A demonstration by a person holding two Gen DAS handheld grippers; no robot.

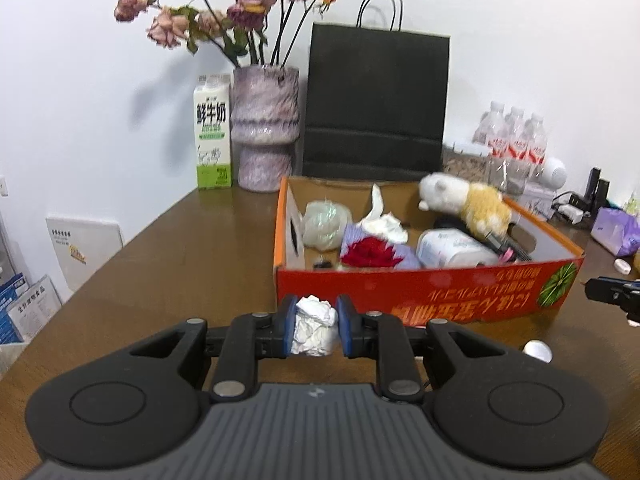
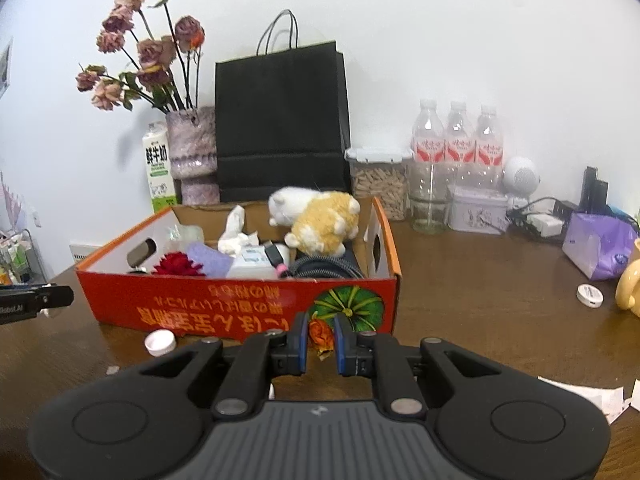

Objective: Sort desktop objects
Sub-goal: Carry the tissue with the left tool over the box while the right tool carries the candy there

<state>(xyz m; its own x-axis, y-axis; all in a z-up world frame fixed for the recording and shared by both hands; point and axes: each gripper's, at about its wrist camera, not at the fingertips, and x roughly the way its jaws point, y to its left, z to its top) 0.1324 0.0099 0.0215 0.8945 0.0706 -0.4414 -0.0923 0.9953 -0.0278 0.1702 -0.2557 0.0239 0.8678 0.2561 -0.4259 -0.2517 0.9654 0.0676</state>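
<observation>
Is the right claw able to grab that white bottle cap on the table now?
Probably not yet. The right claw is shut on a dried orange flower, so it is full. The white cap lies uncovered on the table beside the orange box.

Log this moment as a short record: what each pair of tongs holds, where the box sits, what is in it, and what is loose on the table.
left tongs: shut on crumpled white paper
right tongs: shut on dried orange flower
box: orange cardboard, open top, on wooden table, ahead of both tongs
in box: plush toy, red flower, tissue
loose on table: white cap
</observation>
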